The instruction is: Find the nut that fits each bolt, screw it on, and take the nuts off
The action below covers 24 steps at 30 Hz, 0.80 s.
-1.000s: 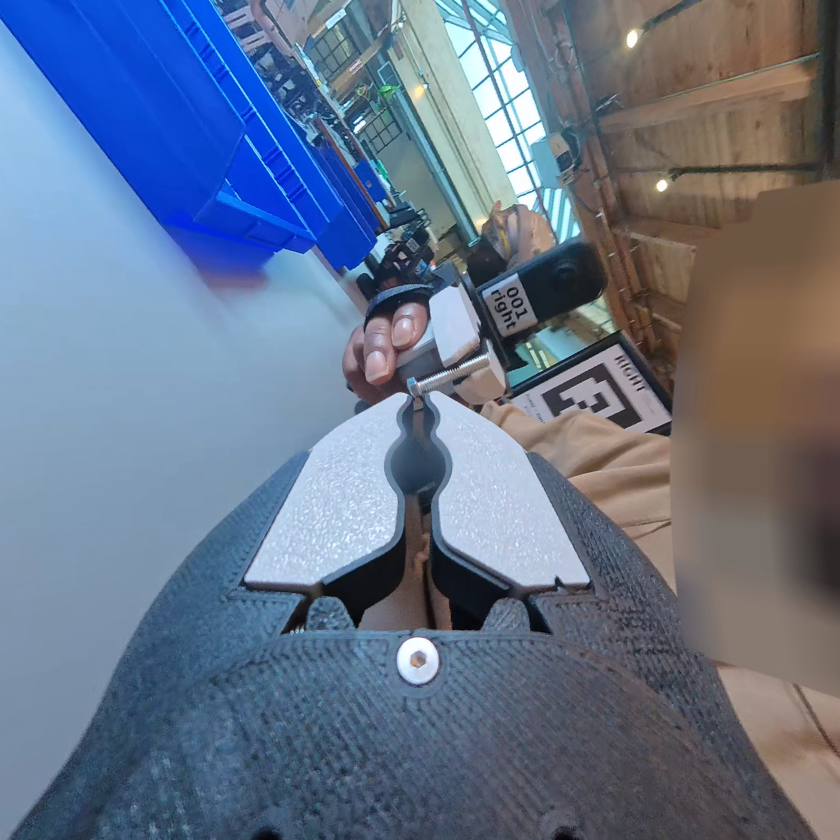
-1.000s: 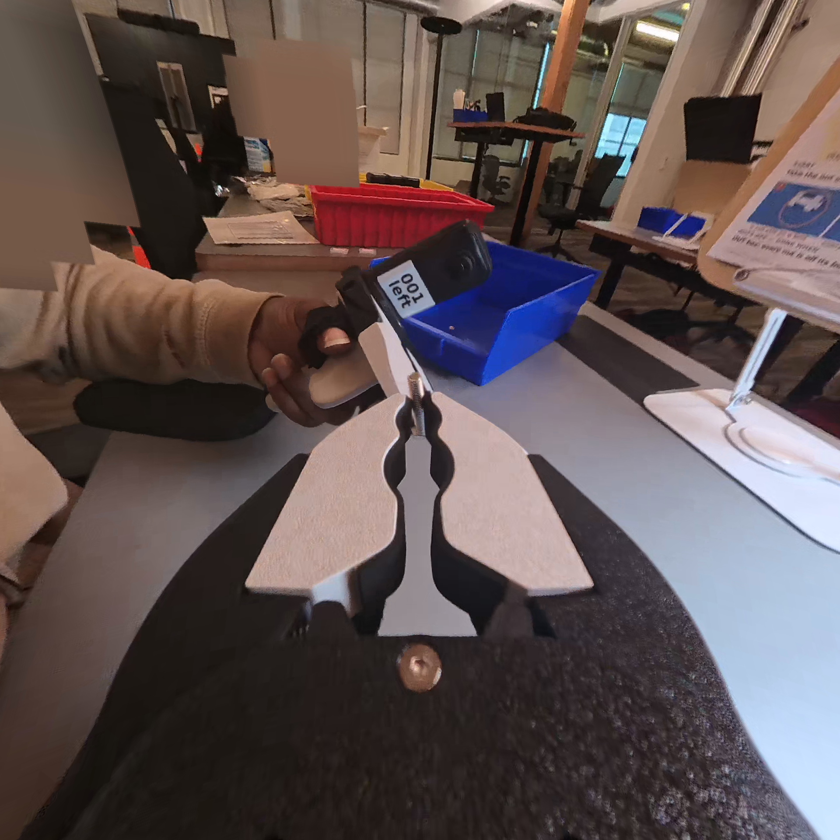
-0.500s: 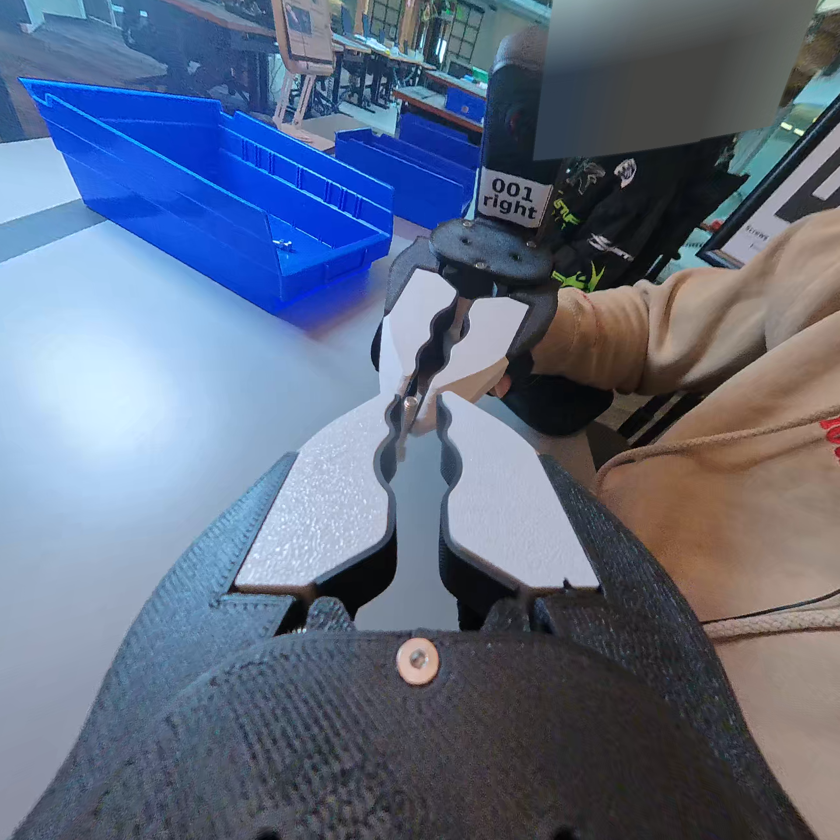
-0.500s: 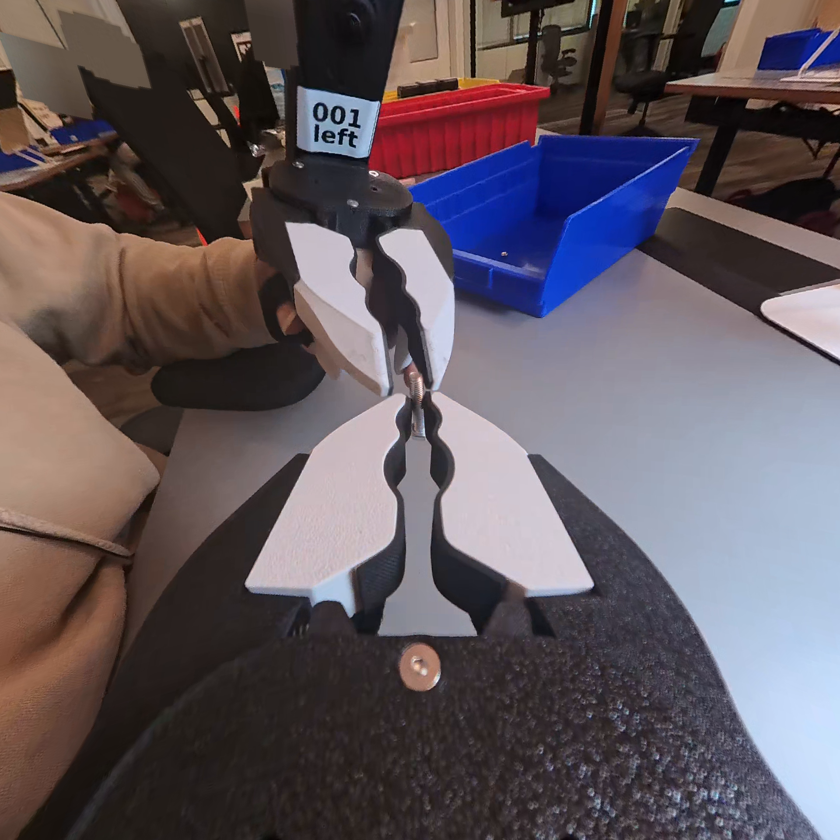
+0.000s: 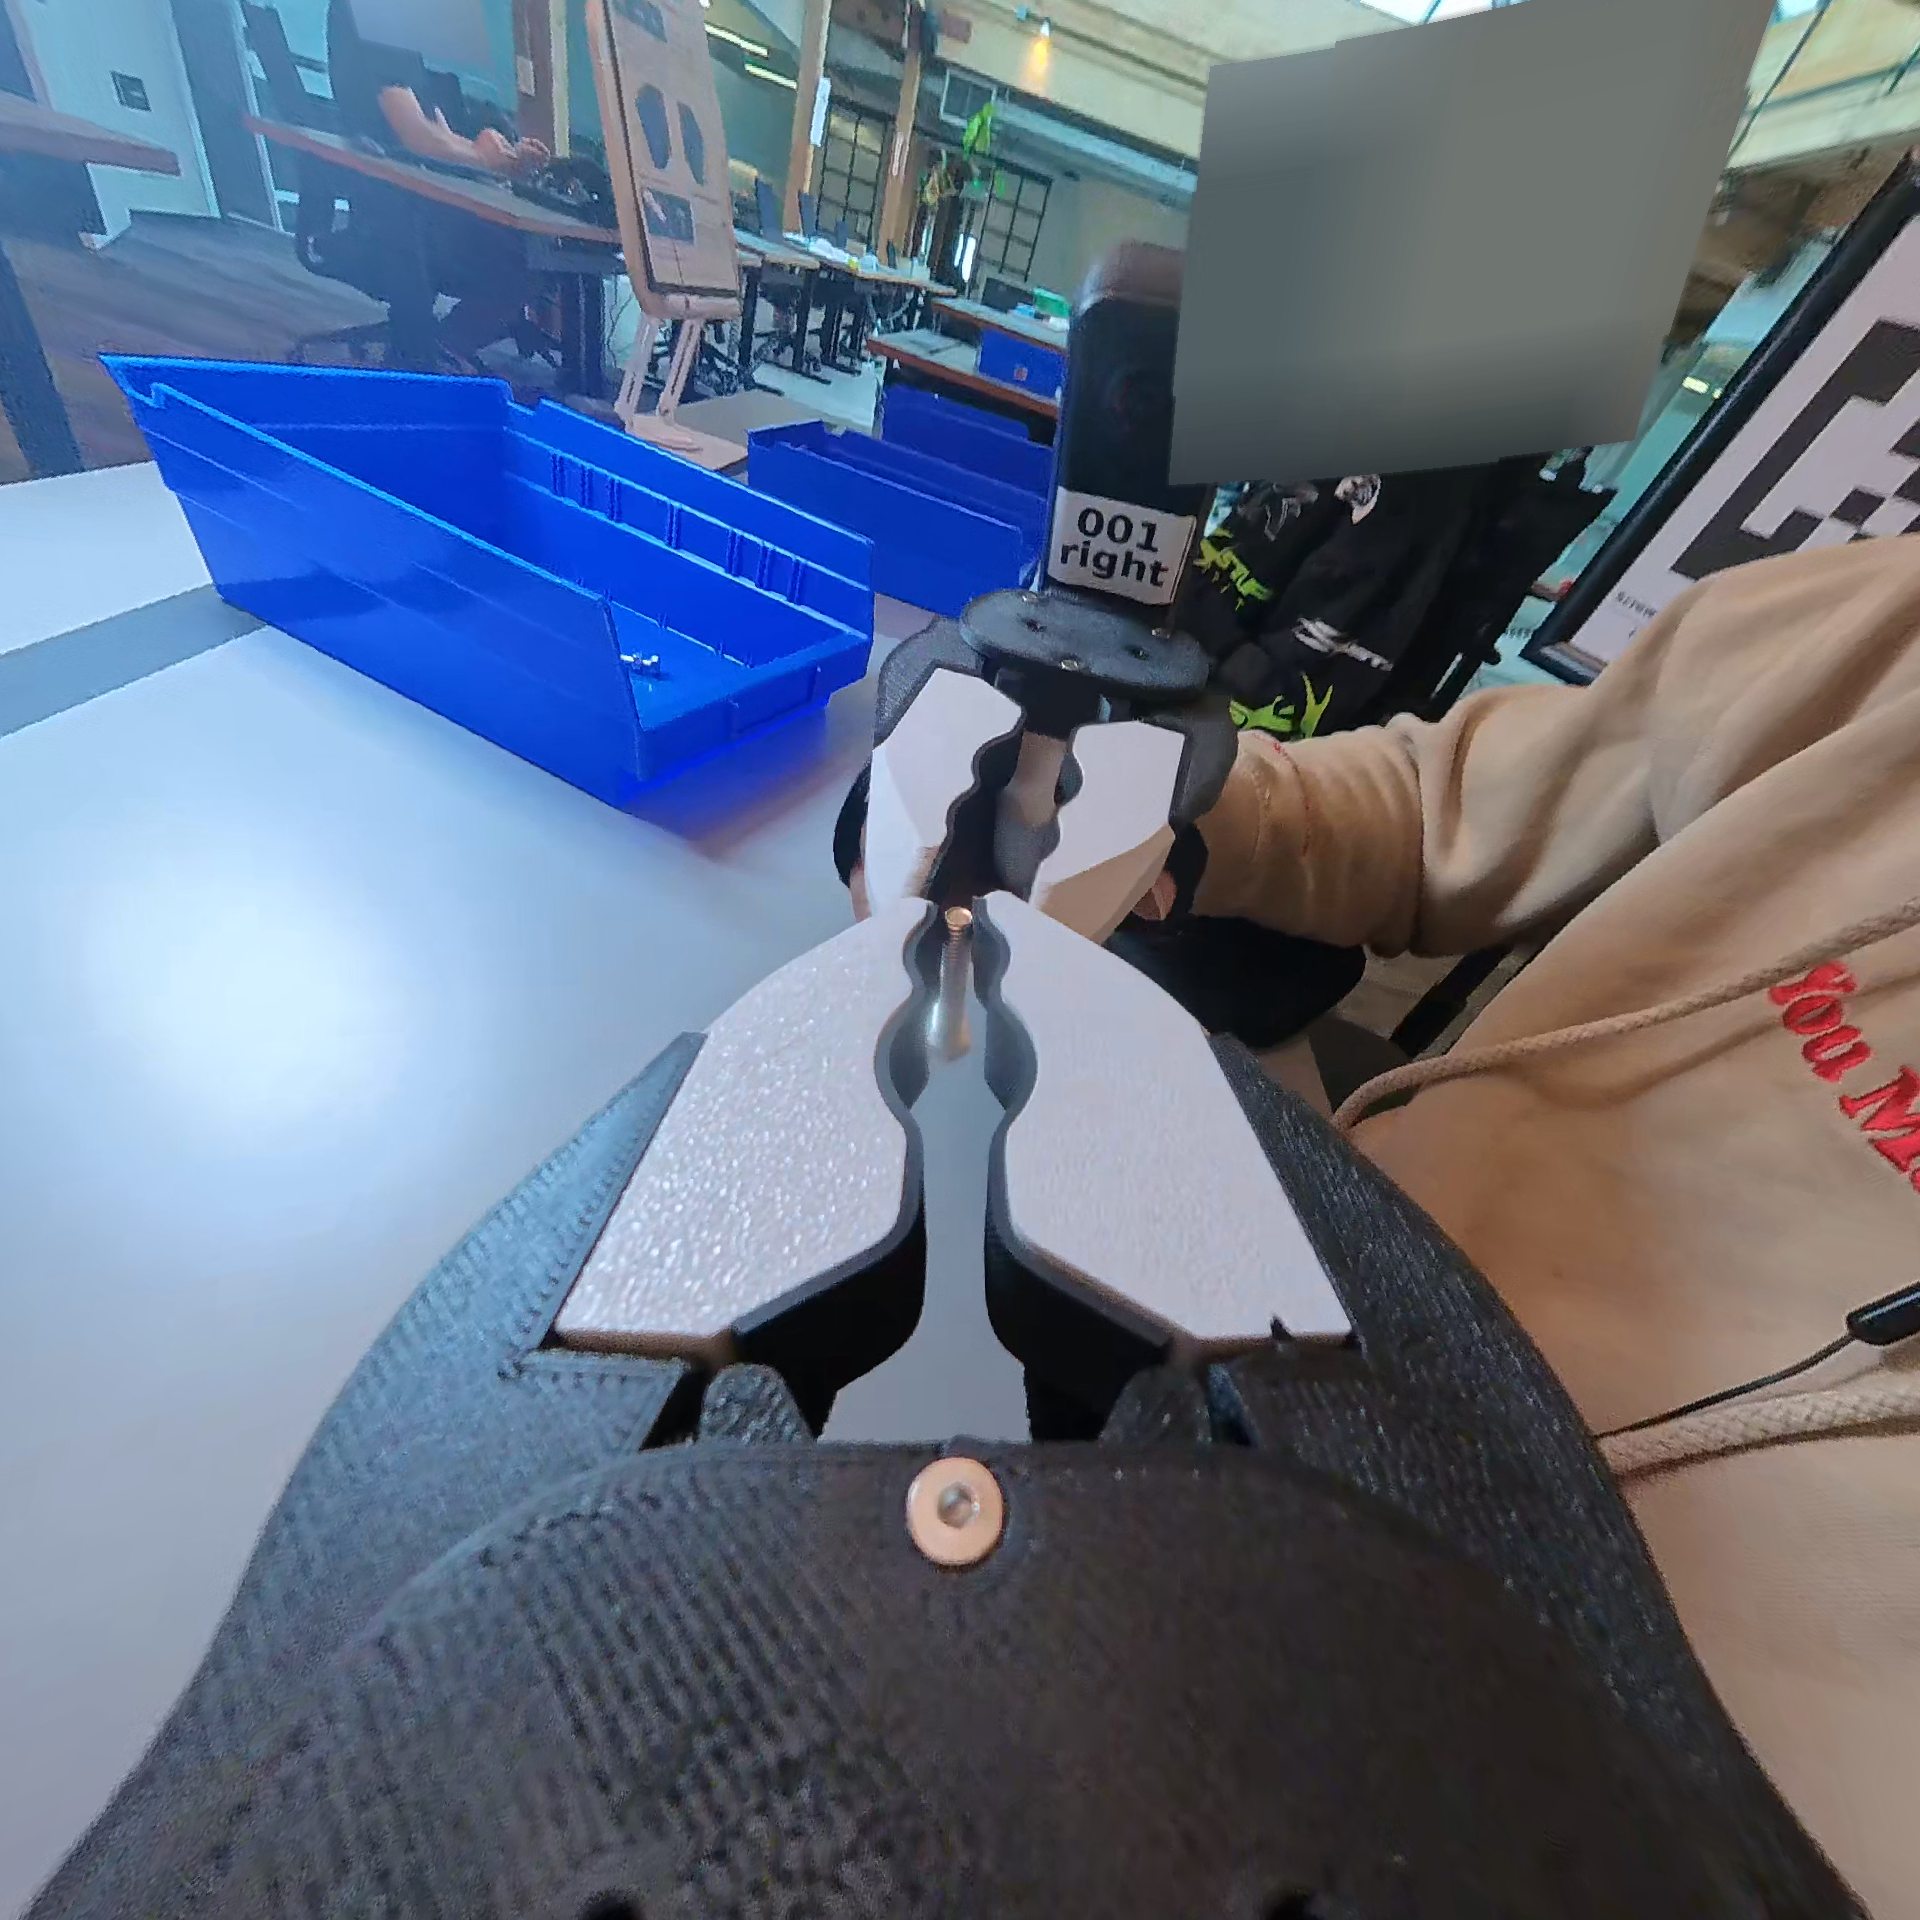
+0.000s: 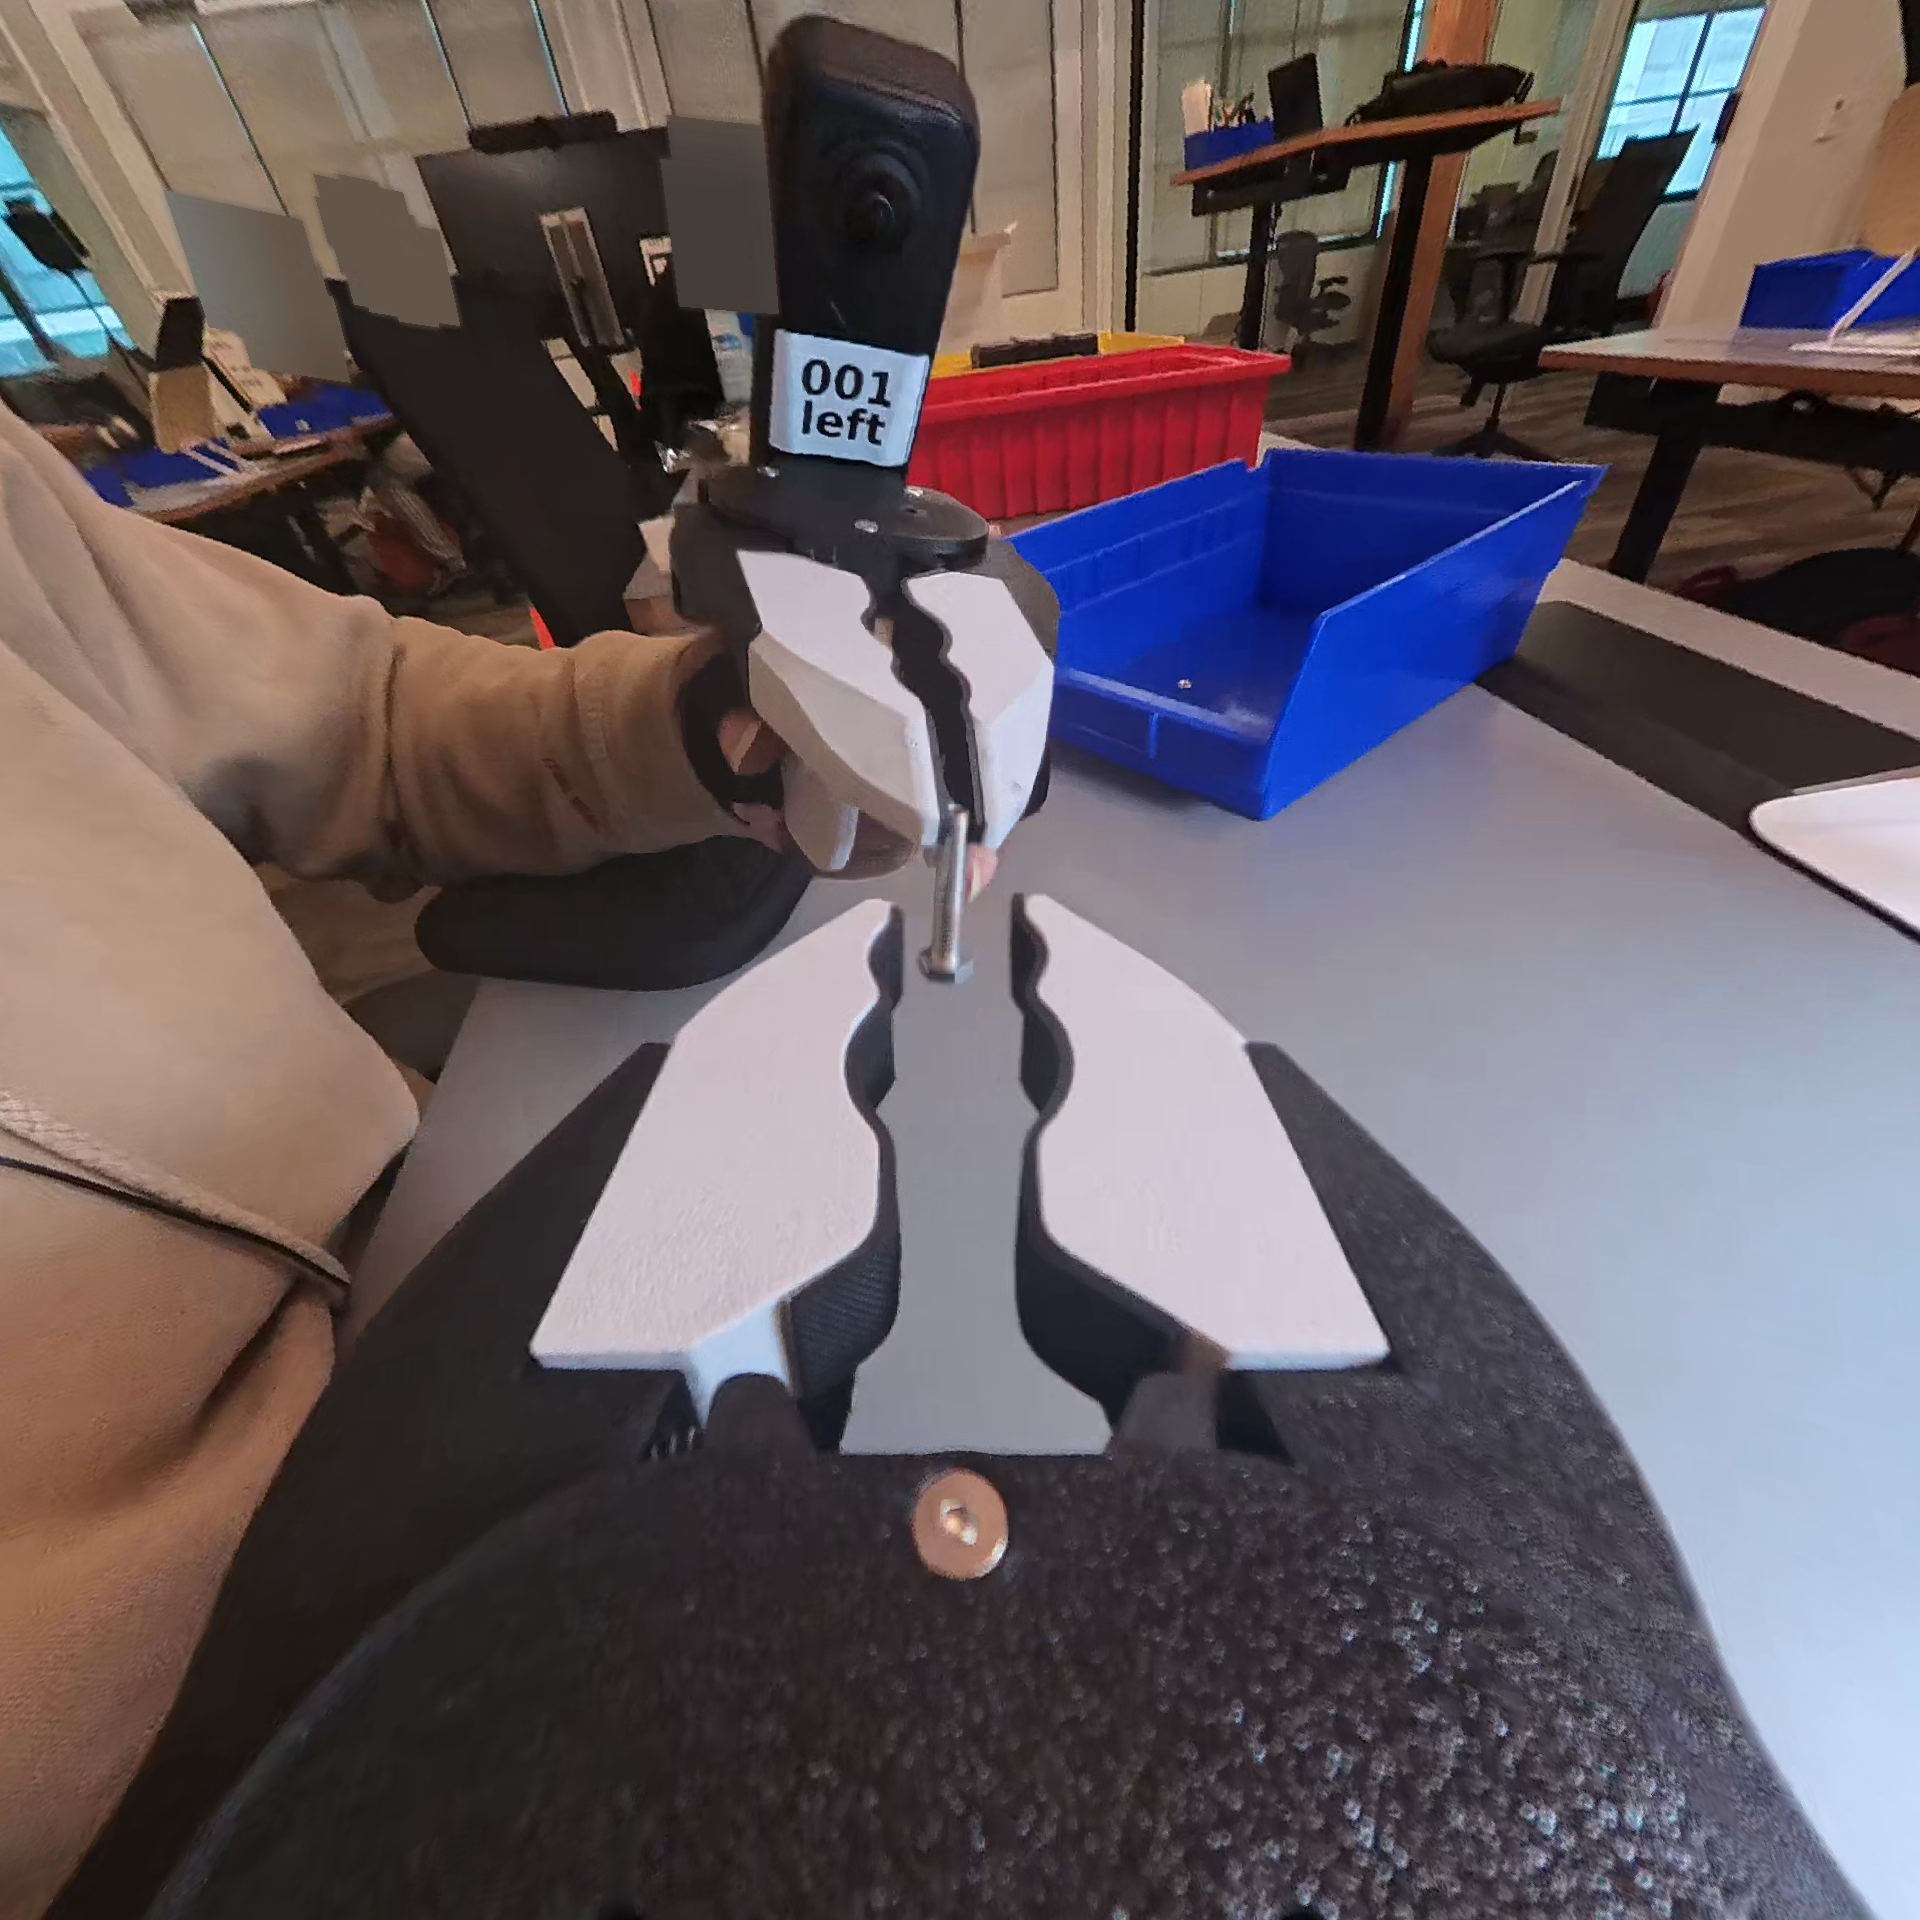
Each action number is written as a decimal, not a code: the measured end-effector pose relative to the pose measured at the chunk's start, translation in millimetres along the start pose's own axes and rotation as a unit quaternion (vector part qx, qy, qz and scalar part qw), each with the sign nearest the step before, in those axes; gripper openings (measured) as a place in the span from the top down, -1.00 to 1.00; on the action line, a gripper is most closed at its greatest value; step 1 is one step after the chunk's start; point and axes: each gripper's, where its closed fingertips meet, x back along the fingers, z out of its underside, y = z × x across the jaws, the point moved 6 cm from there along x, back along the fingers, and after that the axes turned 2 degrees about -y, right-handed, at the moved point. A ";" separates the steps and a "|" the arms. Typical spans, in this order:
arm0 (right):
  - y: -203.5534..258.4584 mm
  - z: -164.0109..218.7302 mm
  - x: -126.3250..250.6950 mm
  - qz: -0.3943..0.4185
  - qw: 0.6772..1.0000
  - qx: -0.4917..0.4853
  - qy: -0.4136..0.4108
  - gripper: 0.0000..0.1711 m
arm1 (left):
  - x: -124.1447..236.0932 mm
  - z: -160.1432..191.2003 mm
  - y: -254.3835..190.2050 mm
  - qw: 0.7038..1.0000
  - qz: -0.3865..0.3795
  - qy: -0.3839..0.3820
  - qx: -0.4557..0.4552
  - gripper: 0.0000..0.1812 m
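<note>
Gripping the bolt [image 6: 948,894] by its threaded end, the left hand-held gripper [image 5: 954,920] points the hex head toward the right hand-held gripper [image 6: 954,914], whose fingers stand parted either side of the head without touching, probably mid-handover. No nut visible on the shank. Blue bin [image 6: 1340,613] sits beyond on the counter [image 6: 1507,1039], well apart
</note>
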 end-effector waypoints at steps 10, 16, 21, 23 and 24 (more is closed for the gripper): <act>4.9 10.6 -12.7 0.033 0.998 0.046 0.002 0.77 | 1.6 -5.3 -2.0 0.999 0.003 -0.036 0.011 0.94; 10.7 10.4 -14.2 0.003 0.999 0.037 -0.003 0.83 | 0.6 -5.4 -8.5 0.999 0.022 -0.029 -0.010 0.94; 17.4 10.8 -12.7 -0.038 0.998 0.039 -0.008 0.85 | 0.4 -4.6 -16.2 0.998 0.053 -0.014 -0.029 0.94; 20.6 11.3 -12.6 -0.051 0.998 0.045 -0.007 0.86 | 0.2 -4.1 -18.8 0.997 0.062 -0.008 -0.038 0.95; 21.6 11.5 -12.6 -0.054 0.997 0.049 -0.006 0.87 | 0.0 -3.8 -19.9 0.997 0.066 -0.005 -0.040 0.95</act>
